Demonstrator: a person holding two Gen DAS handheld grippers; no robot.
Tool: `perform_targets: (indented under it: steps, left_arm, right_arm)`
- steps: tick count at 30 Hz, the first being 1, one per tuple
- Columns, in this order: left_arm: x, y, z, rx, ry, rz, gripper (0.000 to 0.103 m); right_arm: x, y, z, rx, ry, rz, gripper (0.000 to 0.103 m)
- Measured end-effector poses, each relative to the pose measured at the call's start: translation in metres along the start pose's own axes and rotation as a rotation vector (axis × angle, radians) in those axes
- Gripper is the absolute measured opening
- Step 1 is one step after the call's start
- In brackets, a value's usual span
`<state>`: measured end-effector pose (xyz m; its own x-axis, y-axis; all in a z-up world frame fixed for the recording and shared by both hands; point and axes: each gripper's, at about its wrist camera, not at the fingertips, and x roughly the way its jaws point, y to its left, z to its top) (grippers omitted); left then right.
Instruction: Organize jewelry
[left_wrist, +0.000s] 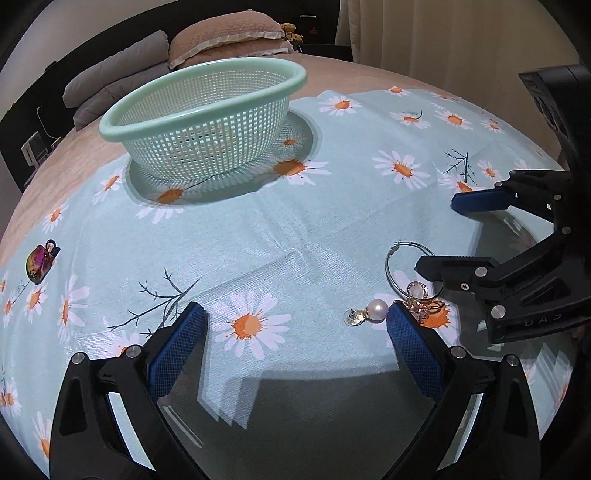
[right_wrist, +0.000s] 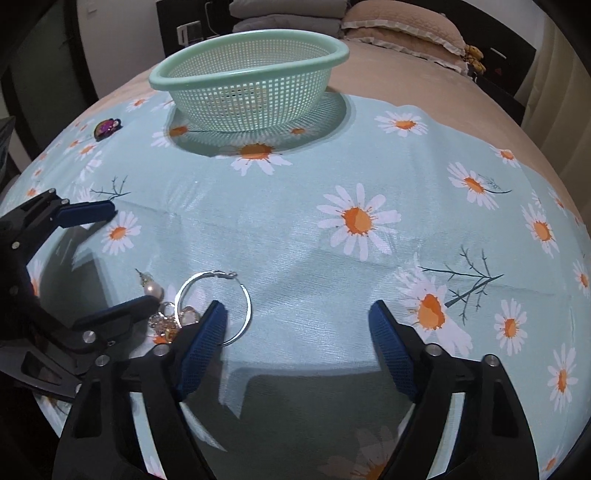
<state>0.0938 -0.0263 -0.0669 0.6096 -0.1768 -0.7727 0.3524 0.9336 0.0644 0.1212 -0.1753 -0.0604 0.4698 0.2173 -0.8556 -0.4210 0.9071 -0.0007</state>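
Hoop earring beside low, tilted right tool, jaws apart.

Small gold cluster of jewelry is partly behind the left tongs' right fingertip and under the right tongs; pieces tangled, too small to tell apart. In the right wrist view the same cluster sits behind both tongs' pads. Silver hoop earring: its near-left arc is covered by the right tongs' left pad. Iridescent clip-like item, kind unclear. Basket floor can't be read through the mesh. Tongs' bodies cut off by frame edges. Small dark-yellow thing by the pillows too small to identify
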Motion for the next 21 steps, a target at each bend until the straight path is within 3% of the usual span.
perform_targets:
  steps: [2,4,5,7,9,21]
  left_arm:
    - [-0.002,-0.007,0.0,0.039,-0.015,-0.025,0.078]
    - [-0.002,-0.012,0.002,0.055,-0.013,-0.06,0.056]
    - [-0.001,-0.012,0.003,0.051,-0.01,-0.08,0.05]
    - [0.0,-0.013,0.004,0.028,-0.003,-0.113,0.024]
    - [-0.001,-0.011,0.004,-0.001,0.006,-0.141,0.011]
    - [-0.022,0.011,0.005,-0.093,0.021,-0.152,0.012]
  right_arm:
    - [-0.001,0.006,0.001,-0.023,-0.002,0.034,0.045]
    - [-0.002,0.012,0.002,-0.033,0.002,0.089,0.012]
    - [-0.001,0.014,0.002,-0.04,0.003,0.106,0.008]
    - [-0.001,0.014,0.002,-0.031,-0.003,0.129,0.004]
    - [-0.001,0.007,0.002,0.011,-0.002,0.172,0.003]
    - [-0.036,-0.007,0.01,0.02,-0.04,0.236,0.003]
